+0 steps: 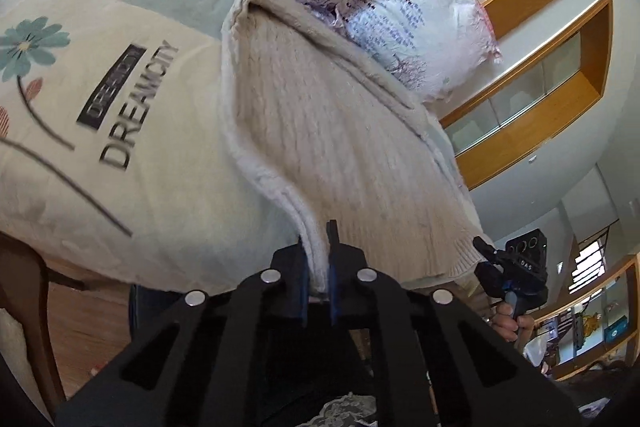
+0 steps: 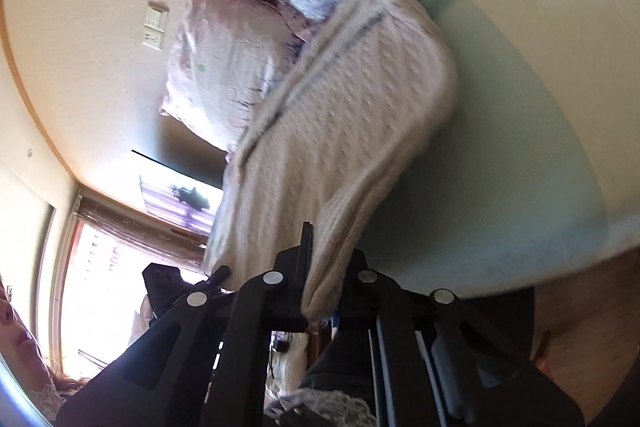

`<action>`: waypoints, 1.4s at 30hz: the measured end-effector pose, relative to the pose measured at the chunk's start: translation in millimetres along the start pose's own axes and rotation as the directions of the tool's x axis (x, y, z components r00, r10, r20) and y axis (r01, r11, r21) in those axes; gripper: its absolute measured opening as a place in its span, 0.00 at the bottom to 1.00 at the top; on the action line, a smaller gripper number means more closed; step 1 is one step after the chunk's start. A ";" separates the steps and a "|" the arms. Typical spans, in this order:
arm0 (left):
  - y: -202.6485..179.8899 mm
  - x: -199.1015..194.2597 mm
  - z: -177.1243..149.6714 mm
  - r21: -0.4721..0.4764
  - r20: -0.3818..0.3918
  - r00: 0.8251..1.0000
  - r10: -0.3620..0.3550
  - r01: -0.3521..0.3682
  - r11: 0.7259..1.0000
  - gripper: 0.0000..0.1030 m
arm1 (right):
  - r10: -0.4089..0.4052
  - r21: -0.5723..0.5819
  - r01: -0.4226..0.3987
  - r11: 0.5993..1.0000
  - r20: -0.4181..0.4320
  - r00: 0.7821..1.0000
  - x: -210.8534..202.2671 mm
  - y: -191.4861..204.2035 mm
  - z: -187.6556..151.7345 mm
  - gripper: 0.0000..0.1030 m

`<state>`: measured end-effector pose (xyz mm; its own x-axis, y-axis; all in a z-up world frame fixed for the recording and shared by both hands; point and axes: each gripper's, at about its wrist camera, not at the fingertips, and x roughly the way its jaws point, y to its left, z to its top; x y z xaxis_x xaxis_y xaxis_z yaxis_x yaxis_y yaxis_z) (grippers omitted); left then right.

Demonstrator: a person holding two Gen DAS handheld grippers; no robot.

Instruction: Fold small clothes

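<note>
A cream knitted sweater (image 1: 320,115) is held up over the bed (image 1: 168,163) — one edge is clamped in the closed left gripper (image 1: 318,259), another in the closed right gripper (image 2: 324,267).

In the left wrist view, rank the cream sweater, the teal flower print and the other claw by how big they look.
1. Cream sweater
2. Teal flower print
3. Right claw; it sits farther off, so its true size is unsure.
</note>
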<state>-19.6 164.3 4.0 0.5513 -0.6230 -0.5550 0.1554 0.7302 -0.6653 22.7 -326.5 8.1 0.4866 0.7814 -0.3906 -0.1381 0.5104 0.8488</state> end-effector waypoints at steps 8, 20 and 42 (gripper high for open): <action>-36.6 0.1 164.1 0.187 0.268 0.963 0.041 -0.094 0.978 0.06 | 0.241 -0.145 -0.210 0.967 0.243 0.940 13.2 58.8 121.3 0.06; 14.0 146.6 298.6 0.088 0.167 0.947 0.274 -0.291 0.953 0.61 | -0.157 0.130 0.121 0.984 0.314 0.936 138.9 -13.0 276.6 0.75; 19.0 141.8 264.2 -0.157 0.045 0.997 -0.070 0.076 0.985 0.19 | -0.030 0.032 0.018 0.999 0.409 0.912 103.6 -20.1 273.1 0.90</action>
<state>278.1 163.9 44.6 0.5751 -0.6593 -0.4844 0.0659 0.6275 -0.7758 311.5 -353.9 47.8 0.8004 0.5510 -0.2360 -0.1012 0.5124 0.8528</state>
